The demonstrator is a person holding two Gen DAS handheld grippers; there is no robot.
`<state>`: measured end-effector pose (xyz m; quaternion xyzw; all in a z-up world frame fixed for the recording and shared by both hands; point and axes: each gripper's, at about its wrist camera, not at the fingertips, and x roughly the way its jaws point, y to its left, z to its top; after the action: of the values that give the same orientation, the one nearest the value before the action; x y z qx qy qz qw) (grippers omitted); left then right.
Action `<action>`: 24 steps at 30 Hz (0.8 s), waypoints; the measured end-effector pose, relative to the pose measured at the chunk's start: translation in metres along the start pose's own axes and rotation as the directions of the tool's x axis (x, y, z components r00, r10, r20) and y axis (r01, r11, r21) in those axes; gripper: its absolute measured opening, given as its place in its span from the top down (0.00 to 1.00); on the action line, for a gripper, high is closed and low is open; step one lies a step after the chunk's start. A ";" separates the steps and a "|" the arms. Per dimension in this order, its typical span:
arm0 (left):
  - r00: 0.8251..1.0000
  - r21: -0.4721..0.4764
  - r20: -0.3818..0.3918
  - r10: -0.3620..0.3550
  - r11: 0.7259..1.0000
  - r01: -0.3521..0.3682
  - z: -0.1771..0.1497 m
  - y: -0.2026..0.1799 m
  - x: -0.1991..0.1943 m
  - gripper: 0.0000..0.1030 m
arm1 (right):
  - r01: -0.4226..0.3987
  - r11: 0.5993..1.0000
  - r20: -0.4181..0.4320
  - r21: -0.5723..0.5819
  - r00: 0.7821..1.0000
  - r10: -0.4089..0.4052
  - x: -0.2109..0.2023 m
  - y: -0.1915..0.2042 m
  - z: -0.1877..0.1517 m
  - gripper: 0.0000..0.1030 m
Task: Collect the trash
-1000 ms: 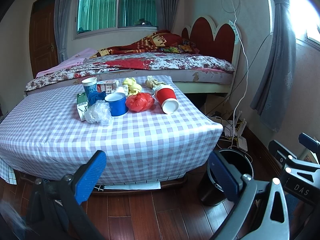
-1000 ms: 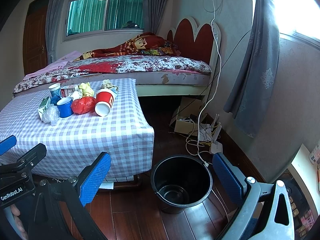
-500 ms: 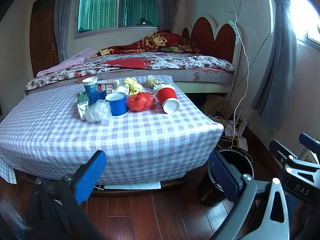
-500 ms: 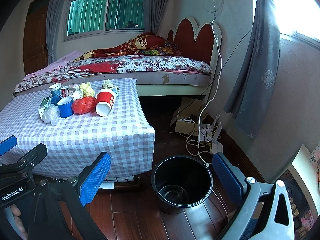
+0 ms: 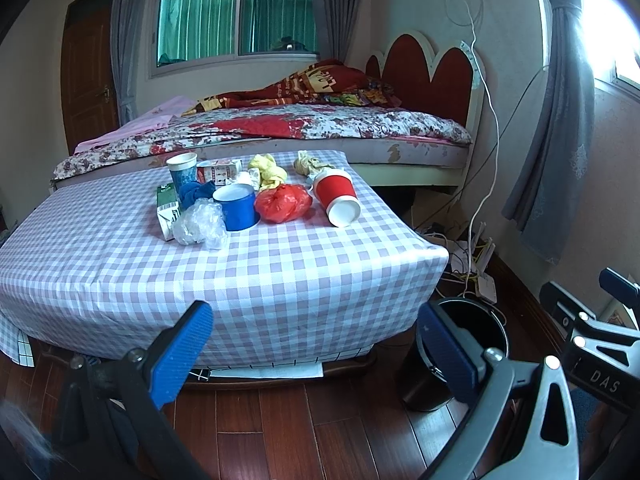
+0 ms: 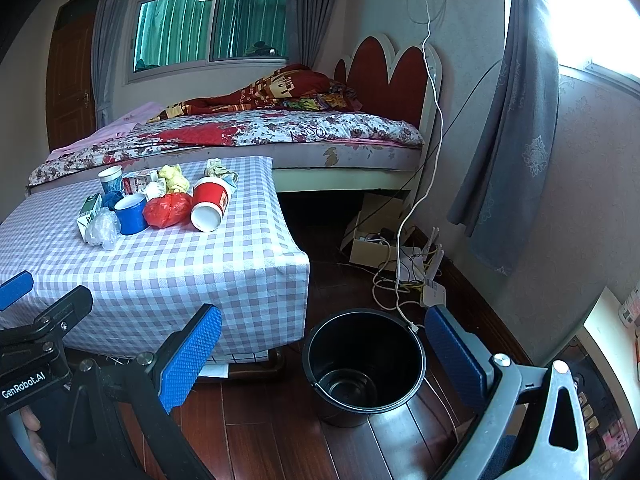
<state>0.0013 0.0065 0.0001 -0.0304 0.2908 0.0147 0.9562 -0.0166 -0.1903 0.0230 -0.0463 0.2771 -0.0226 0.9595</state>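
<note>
While both grippers, left gripper (image 5: 316, 354) and right gripper (image 6: 322, 356), hang wide open and empty at frame bottom, trash pile (image 6: 160, 204) sits mid-left on checkered table (image 6: 208, 272), black bucket (image 6: 362, 364) bottom centre

I see daylight blowing out the bright side window (image 6: 592, 12) at upper right; fisheye edges bend and darken.

- "DAS": white letters on the right gripper (image 5: 600, 364), left wrist view.
- "GenRobot.AI": white lettering on the left gripper (image 6: 24, 386), right wrist view.
</note>
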 end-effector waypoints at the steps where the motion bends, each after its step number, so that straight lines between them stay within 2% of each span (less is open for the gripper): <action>1: 1.000 0.000 0.000 0.001 1.000 -0.001 0.000 0.000 0.000 0.01 | -0.002 1.000 0.000 0.001 1.000 0.002 0.000 0.000 0.000 0.01; 24: 1.000 0.000 -0.003 0.000 1.000 0.000 0.000 0.002 -0.002 0.01 | -0.005 1.000 -0.005 0.004 1.000 0.005 0.000 0.000 -0.002 0.01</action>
<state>0.0002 0.0083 0.0012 -0.0304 0.2920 0.0148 0.9558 -0.0176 -0.1908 0.0209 -0.0435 0.2795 -0.0212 0.9589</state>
